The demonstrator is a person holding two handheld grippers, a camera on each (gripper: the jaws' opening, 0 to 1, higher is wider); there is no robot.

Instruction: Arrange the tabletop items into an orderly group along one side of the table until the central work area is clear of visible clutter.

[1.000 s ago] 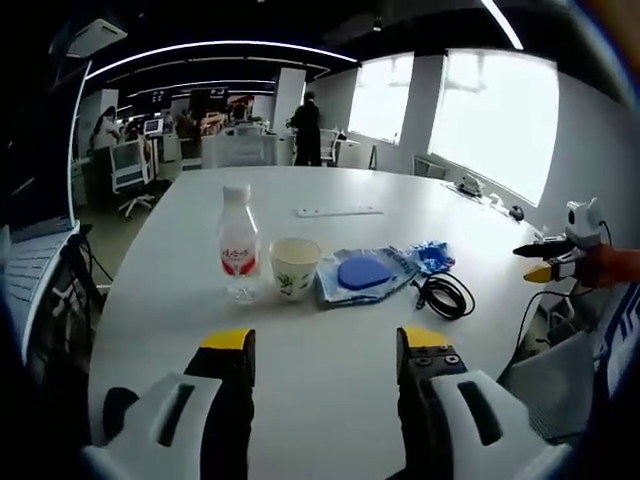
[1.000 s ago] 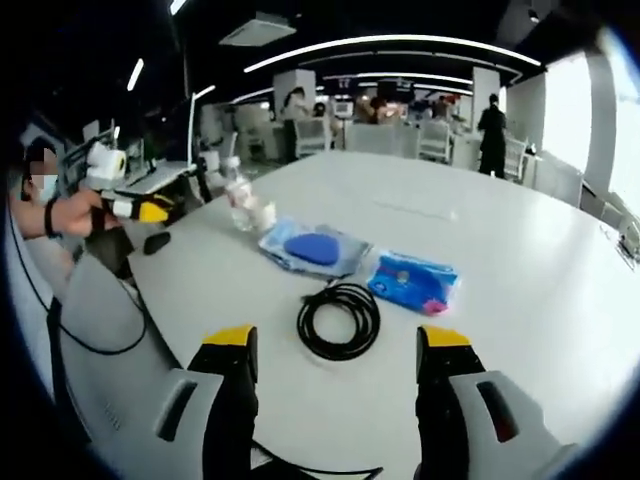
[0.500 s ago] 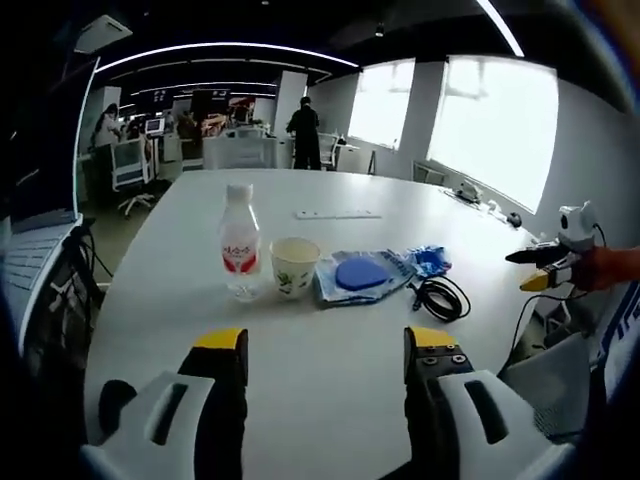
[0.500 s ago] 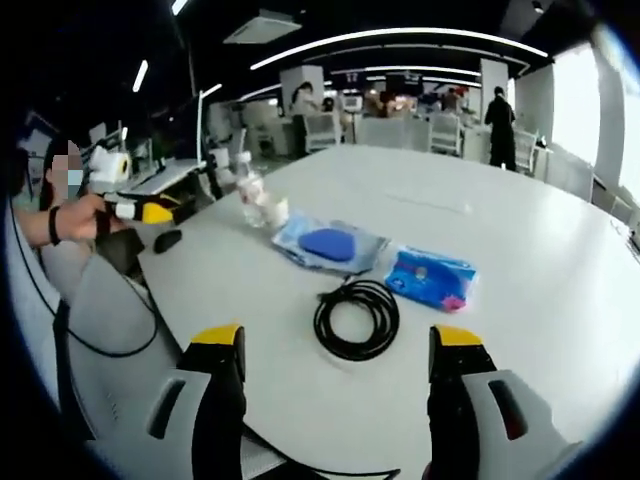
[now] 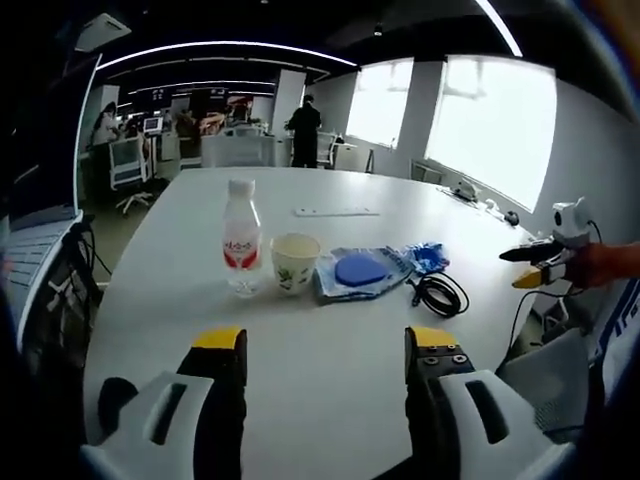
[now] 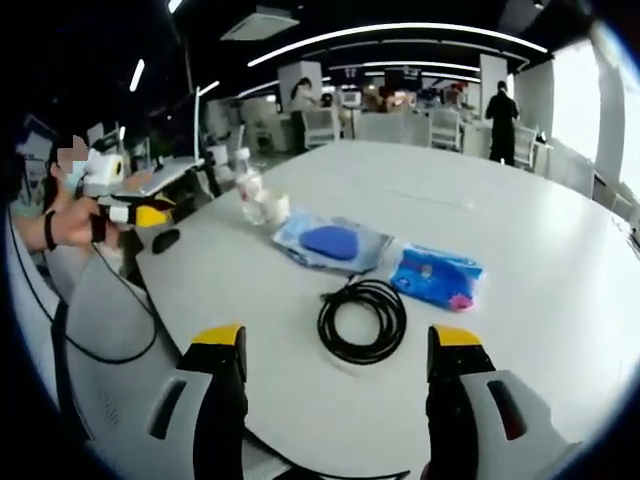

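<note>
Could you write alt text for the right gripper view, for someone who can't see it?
An open right gripper hovers over a white table before a coiled black cable, with two blue packets behind it.

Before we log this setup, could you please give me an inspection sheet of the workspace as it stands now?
Surface: white table, bare in front of both grippers.
Job's things: water bottle, paper cup, clear bag with blue pad, blue packet, in a loose row; none gripped.
Clutter: long flat white strip further back on the table.
Grippers: left gripper open, empty; right gripper open, empty, short of the coil.
Cables: coiled black cable lying flat, beside the blue packet.
Surroundings: open office with desks, chairs, bright windows; people standing far back.
</note>
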